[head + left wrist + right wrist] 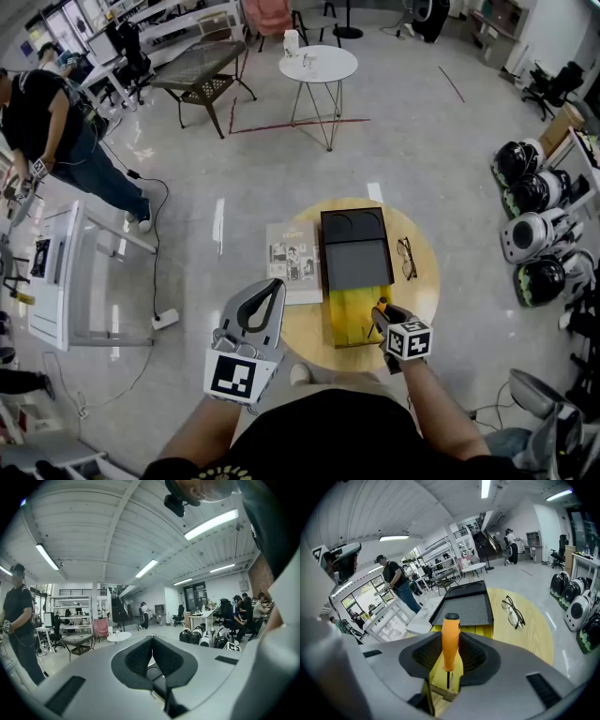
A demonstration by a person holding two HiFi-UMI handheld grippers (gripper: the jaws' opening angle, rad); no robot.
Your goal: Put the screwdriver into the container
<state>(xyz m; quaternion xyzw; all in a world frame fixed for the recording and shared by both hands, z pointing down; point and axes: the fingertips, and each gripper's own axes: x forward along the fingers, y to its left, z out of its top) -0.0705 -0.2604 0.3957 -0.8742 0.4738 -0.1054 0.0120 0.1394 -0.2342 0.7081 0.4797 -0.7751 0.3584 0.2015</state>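
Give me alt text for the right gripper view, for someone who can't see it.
The right gripper grips an orange-handled screwdriver between its jaws, over an open yellow wooden container. Beyond it sits a black tray, and a pair of glasses rests to the right on the round wooden table.

One screwdriver [450,639], one container [342,311], one pair of glasses [408,258]

Wood table [427,281], matt; screwdriver [450,644] w/ smooth plastic handle
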